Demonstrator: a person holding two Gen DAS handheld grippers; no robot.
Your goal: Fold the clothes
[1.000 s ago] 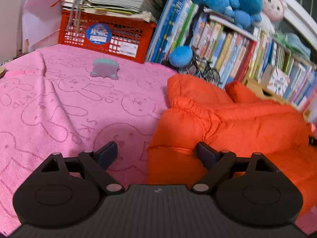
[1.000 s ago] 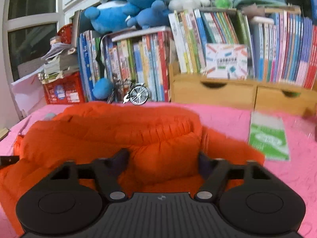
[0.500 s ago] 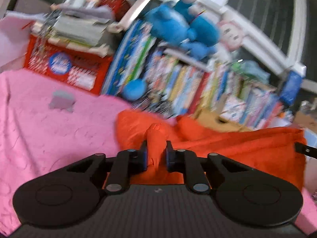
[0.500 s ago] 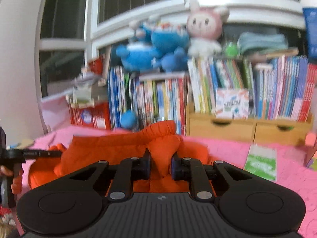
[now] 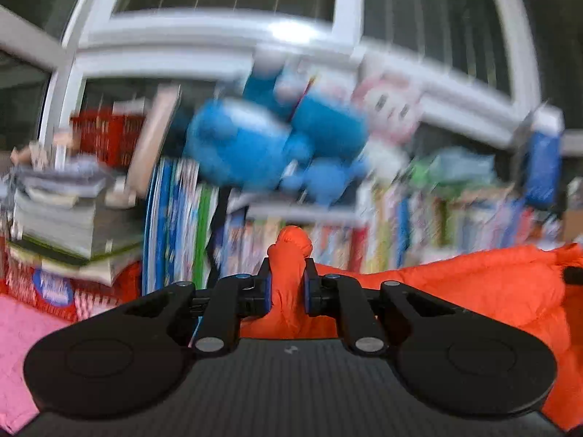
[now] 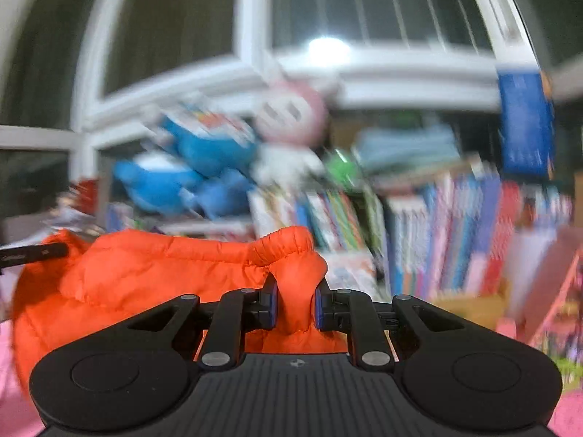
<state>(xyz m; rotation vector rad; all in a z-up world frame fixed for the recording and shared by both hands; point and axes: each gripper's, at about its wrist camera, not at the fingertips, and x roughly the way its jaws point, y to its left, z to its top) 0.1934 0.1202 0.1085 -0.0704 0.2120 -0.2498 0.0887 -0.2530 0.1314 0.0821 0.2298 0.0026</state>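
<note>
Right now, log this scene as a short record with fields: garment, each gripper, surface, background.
garment: puffy orange quilted jacket, pinched at two spots and stretched between the grippers
left gripper: shut on a bunched fold of the jacket
right gripper: shut on a fold by the jacket's gathered edge
surface: pink textured cloth below, seen at the frame edges
background: blue plush toys, a pink-and-white plush toy, rows of upright books, a white-framed window
image quality: background blurred
</note>
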